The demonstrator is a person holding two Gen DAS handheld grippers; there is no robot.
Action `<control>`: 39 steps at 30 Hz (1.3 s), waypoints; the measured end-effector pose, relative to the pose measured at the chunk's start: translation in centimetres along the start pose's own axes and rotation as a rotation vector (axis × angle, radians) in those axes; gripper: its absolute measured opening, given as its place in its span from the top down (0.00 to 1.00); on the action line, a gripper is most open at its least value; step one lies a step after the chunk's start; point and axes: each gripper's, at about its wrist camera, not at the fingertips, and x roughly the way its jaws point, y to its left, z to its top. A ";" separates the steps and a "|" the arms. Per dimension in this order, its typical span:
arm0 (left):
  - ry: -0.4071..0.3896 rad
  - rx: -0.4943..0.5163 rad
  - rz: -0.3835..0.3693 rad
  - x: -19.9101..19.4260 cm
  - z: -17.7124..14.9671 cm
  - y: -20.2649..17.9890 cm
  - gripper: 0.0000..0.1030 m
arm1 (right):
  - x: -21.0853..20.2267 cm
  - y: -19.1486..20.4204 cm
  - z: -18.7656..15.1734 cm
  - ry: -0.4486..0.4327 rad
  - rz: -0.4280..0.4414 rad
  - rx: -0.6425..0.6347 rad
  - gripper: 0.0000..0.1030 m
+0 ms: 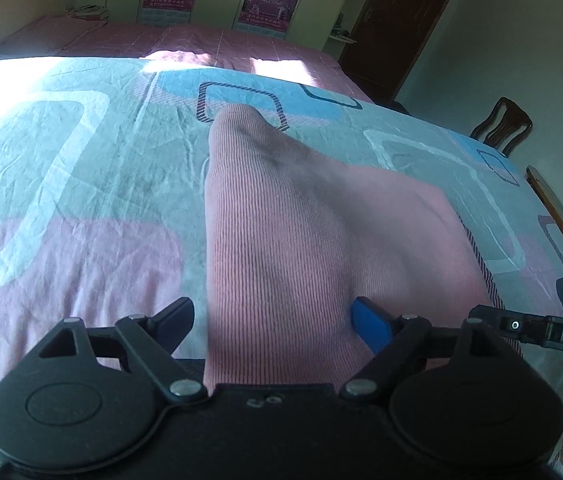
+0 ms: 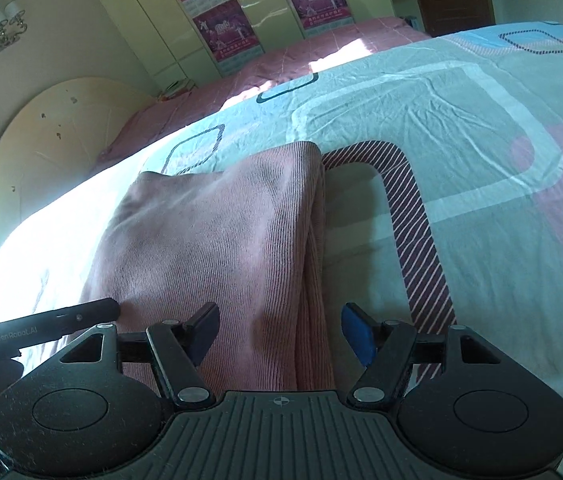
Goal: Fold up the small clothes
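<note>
Pink ribbed garment (image 1: 281,240) lies folded on the bed (image 1: 81,184); my left gripper (image 1: 271,326) and right gripper (image 2: 279,332) both spread, empty, so pinch near corners evenly before next fold

To your left, the bed sheet (image 1: 61,168) lies bare and open out to its far edge, so a hand-held gripper can pass freely there. Ahead, the folded pink garment (image 1: 281,232) forms a low hump. On the right, the other hand-held gripper (image 1: 537,330) sits close by. Farther right, a wooden chair (image 1: 501,124) stands, probably touching the bed's edge.
</note>
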 end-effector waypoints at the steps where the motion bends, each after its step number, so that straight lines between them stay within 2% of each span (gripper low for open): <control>1: 0.005 -0.006 -0.010 0.4 0.0 0.2 0.17 | 0.4 -0.2 0.1 0.004 0.001 0.003 0.35; 6: 0.022 -0.024 -0.068 1.8 0.2 0.3 0.22 | 1.9 -0.8 0.5 0.009 0.056 0.043 0.35; 10: 0.017 -0.019 -0.069 2.2 0.4 -0.2 0.27 | 2.8 -0.9 1.0 0.006 0.094 0.067 0.36; 11: 0.015 -0.014 -0.065 2.1 0.4 -0.4 0.29 | 3.0 -0.7 1.1 0.015 0.105 0.073 0.40; 12: 0.013 -0.006 -0.060 2.1 0.4 -0.5 0.30 | 3.1 -0.6 1.1 0.029 0.107 0.075 0.55; 13: 0.011 0.003 -0.057 2.0 0.4 -0.7 0.32 | 3.2 -0.4 1.2 0.031 0.096 0.065 0.58; 18: 0.012 0.016 -0.053 2.4 0.6 -0.7 0.33 | 3.7 -0.1 1.1 -0.001 0.077 0.042 0.57; 21: 0.011 0.017 -0.045 2.2 0.6 -0.9 0.34 | 3.9 0.9 1.3 0.019 0.052 0.010 0.56; 24: 0.009 0.036 -0.049 1.9 0.7 -0.9 0.41 | 3.8 0.9 1.4 0.043 0.040 -0.018 0.68; 29: 0.003 0.059 -0.032 1.7 0.8 -1.4 0.46 | 3.9 1.1 1.2 0.042 0.022 -0.002 0.71; 31: -0.001 0.076 -0.021 1.5 0.9 -1.9 0.50 | 3.7 1.3 1.3 0.046 0.029 0.004 0.77; 33: 0.003 0.087 -0.019 1.5 1.0 -2.1 0.51 | 3.5 1.1 1.4 0.036 0.029 0.012 0.78; 35: 0.007 0.094 -0.021 1.6 1.1 -2.1 0.51 | 3.5 0.7 1.2 0.009 0.012 0.023 0.72; 37: 0.008 0.096 -0.022 1.6 1.1 -2.1 0.51 | 3.7 0.2 1.1 0.021 0.042 0.030 0.63; 39: 0.004 0.101 -0.020 1.7 1.0 -2.1 0.51 | 4.1 0.3 1.5 0.045 0.064 0.025 0.63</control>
